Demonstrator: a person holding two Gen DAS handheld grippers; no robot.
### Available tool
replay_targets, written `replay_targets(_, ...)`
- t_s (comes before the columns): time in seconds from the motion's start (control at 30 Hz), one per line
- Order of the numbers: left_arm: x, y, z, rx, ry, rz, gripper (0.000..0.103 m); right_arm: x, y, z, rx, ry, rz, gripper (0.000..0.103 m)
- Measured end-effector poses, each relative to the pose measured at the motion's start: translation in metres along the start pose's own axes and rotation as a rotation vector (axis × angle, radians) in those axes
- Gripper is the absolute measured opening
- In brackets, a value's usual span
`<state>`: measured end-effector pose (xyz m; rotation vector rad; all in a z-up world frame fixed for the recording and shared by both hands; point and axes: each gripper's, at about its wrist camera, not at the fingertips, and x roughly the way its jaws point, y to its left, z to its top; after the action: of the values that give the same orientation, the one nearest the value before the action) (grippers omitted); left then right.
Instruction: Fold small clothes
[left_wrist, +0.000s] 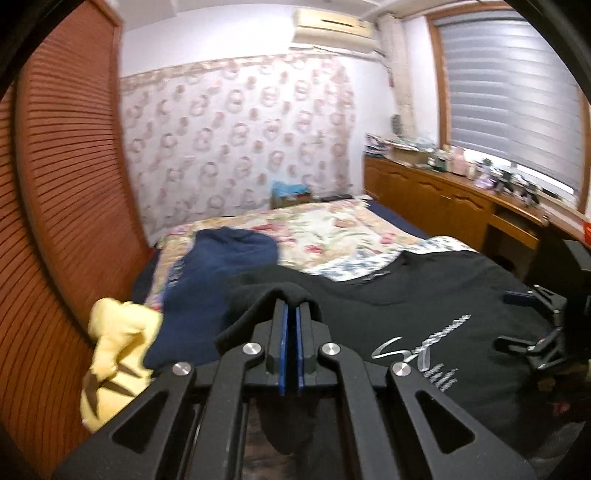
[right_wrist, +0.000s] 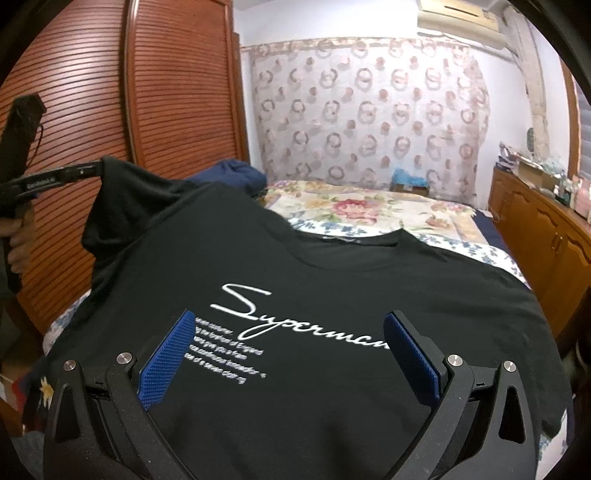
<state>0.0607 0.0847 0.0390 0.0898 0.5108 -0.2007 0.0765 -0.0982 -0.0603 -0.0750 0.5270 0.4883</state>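
A black T-shirt (right_wrist: 332, 266) with white script print lies front up on the flowered bed (right_wrist: 369, 206). My left gripper (left_wrist: 291, 314) is shut on the shirt's left sleeve edge (left_wrist: 280, 291) and holds it lifted; in the right wrist view it (right_wrist: 92, 168) shows at the far left with the sleeve draped from it. My right gripper (right_wrist: 288, 332) is open, with its blue pads (right_wrist: 166, 354) spread just above the shirt's printed chest; it also shows at the right edge of the left wrist view (left_wrist: 532, 321). The black T-shirt also shows in the left wrist view (left_wrist: 424, 314).
A navy garment (left_wrist: 221, 266) and a yellow garment (left_wrist: 114, 354) lie at the bed's left side. Brown louvred wardrobe doors (right_wrist: 92, 92) stand to the left. A wooden cabinet (left_wrist: 443, 199) with clutter runs along the right under the window.
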Motion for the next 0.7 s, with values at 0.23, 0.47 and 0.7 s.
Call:
replay_targets(0.23,0.017,-0.04,0.001,0.044,0.063,-0.104,0.033,-0.005,-0.015,0.0,0.025,0.007,-0.02,0.103)
replay_targets(0.47,0.005,-0.041,-0.005,0.016,0.053,-0.106,0.046,-0.003,-0.018,0.003,0.022,0.012,-0.016,0.103)
replay_targets(0.7,-0.003,-0.017,-0.023,-0.059,0.033,-0.068,0.052,0.017,-0.001,0.023,-0.061,0.047,0.102,0.087)
